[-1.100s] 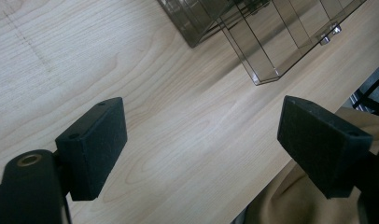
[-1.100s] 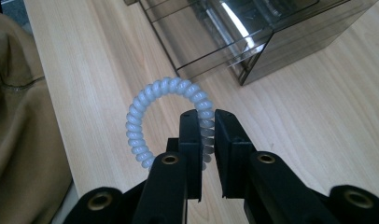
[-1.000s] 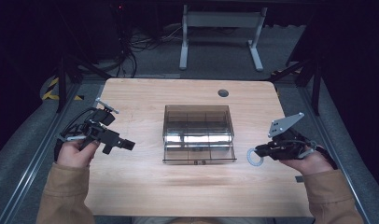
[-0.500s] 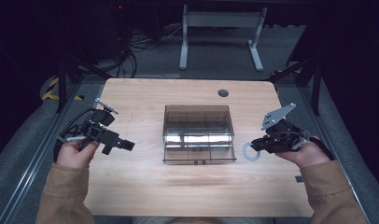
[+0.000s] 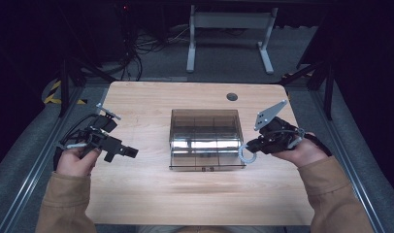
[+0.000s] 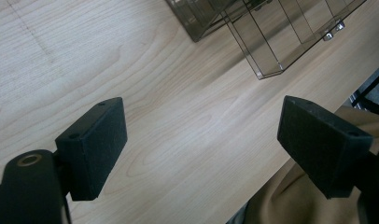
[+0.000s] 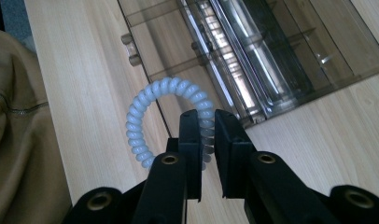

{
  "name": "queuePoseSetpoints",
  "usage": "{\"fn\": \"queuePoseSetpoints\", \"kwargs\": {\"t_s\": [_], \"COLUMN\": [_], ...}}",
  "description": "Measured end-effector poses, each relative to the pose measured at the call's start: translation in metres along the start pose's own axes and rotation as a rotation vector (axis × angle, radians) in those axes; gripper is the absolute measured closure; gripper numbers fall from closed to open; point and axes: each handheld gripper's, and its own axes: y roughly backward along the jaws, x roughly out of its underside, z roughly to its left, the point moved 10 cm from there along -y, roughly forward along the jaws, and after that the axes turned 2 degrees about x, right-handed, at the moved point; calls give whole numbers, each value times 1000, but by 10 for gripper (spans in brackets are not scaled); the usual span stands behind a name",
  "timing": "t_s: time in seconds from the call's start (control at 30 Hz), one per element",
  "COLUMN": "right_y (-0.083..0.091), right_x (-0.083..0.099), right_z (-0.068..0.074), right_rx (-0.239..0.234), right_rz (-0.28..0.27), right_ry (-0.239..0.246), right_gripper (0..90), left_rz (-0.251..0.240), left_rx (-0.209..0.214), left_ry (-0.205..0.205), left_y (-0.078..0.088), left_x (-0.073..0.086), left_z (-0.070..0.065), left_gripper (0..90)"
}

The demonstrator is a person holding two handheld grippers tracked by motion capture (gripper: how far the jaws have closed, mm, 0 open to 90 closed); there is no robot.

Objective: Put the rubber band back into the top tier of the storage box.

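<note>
A smoky transparent box [image 5: 205, 138] with inner compartments stands in the middle of the wooden table [image 5: 185, 194]. My right gripper [image 5: 251, 144] is at the box's right front corner, shut on a pale blue spiral hair tie [image 5: 245, 155]. In the right gripper view the hair tie [image 7: 152, 109] loops up and left from my gripper [image 7: 207, 122], hanging above the box's edge [image 7: 253, 60]. My left gripper [image 5: 131, 152] is held left of the box, open and with nothing in it. In the left gripper view my gripper [image 6: 201, 135] has wide jaws framing bare table, with the box [image 6: 271, 32] at the top.
A round cable hole [image 5: 232, 96] is in the table's far right part. A white desk frame [image 5: 229, 34] and cables stand on the dark floor beyond. Tan sleeves [image 5: 66, 204] come in from the near edge.
My right gripper has moved left and slightly up toward the box, carrying the hair tie. The left gripper has stayed where it was.
</note>
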Motion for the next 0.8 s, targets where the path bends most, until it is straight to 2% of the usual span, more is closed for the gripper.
{"fn": "queuePoseSetpoints", "kwargs": {"t_s": [0.43, 0.67, 0.8], "right_y": [-15, -23, -25], "right_x": [-33, -51, -56], "right_z": [10, 12, 14], "right_rx": [-41, -58, -63], "right_rz": [2, -12, -9], "right_ry": [55, 95, 101], "right_gripper": [815, 814, 815], "left_rz": [0, -7, -9], "left_rx": [-2, -8, -11], "left_ry": [4, 21, 28], "left_y": [2, 5, 7], "left_x": [6, 12, 15], "left_z": [1, 3, 4], "left_gripper": [165, 165, 165]}}
